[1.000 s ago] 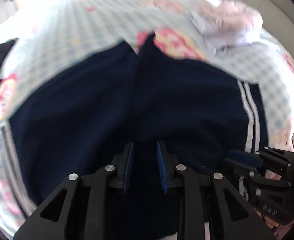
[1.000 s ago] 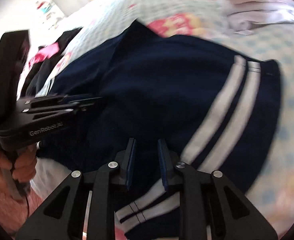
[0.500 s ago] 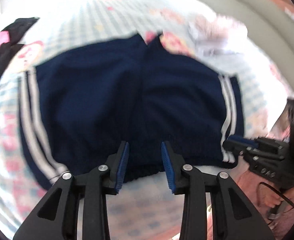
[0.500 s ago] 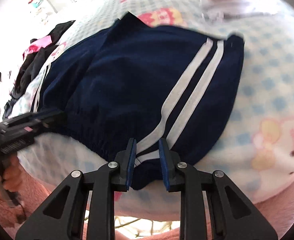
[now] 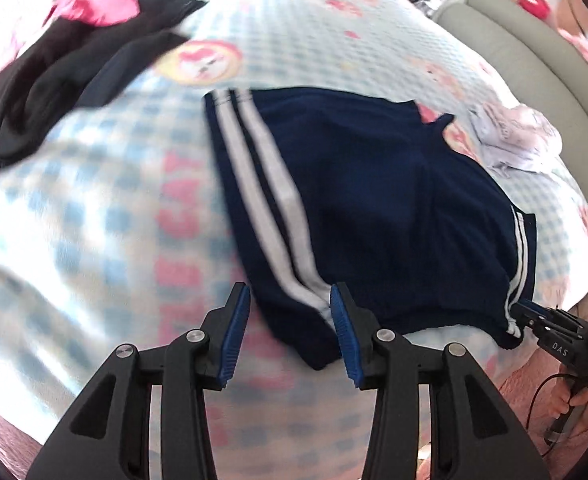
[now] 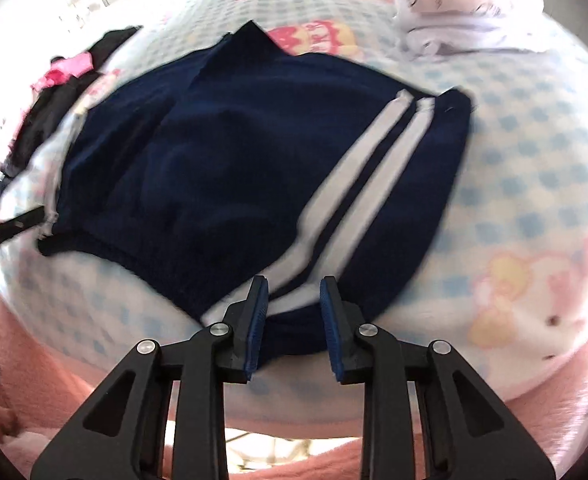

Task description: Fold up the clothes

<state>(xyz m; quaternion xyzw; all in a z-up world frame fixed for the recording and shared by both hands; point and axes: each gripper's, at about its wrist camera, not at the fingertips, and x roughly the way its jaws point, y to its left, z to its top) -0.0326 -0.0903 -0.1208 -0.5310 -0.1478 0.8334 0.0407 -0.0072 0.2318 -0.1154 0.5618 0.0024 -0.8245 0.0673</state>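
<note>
The shorts [image 5: 373, 208] lie spread flat on the blanket [image 5: 94, 208], waistband toward the near edge and legs pointing away, with 2 white stripes running down each side. They look like a light, limp knit: they will sag and drape wherever they are lifted, carry no stiffness of their own, and slide a little on the fleece, so a fold will likely need both ends held at once. The thick elastic waistband corners, where the stripes end, look like the firmest places to pinch. The left gripper [image 5: 290, 326] is spread wide, its blue pads either side of the left waistband corner with nothing clamped. The right gripper [image 6: 294, 316] is also parted, straddling the right corner at the stripes, gripping nothing; in the left view its tips sit right at that hem. The blanket is soft, plush, blue-checked with pink cartoon prints, and covers a bed whose near edge drops onto pink fabric. A dark pile [image 5: 54, 64] of black and pink clothes lies well apart to the left, and a pale stack [image 6: 465, 12] sits beyond the shorts on the right.
</note>
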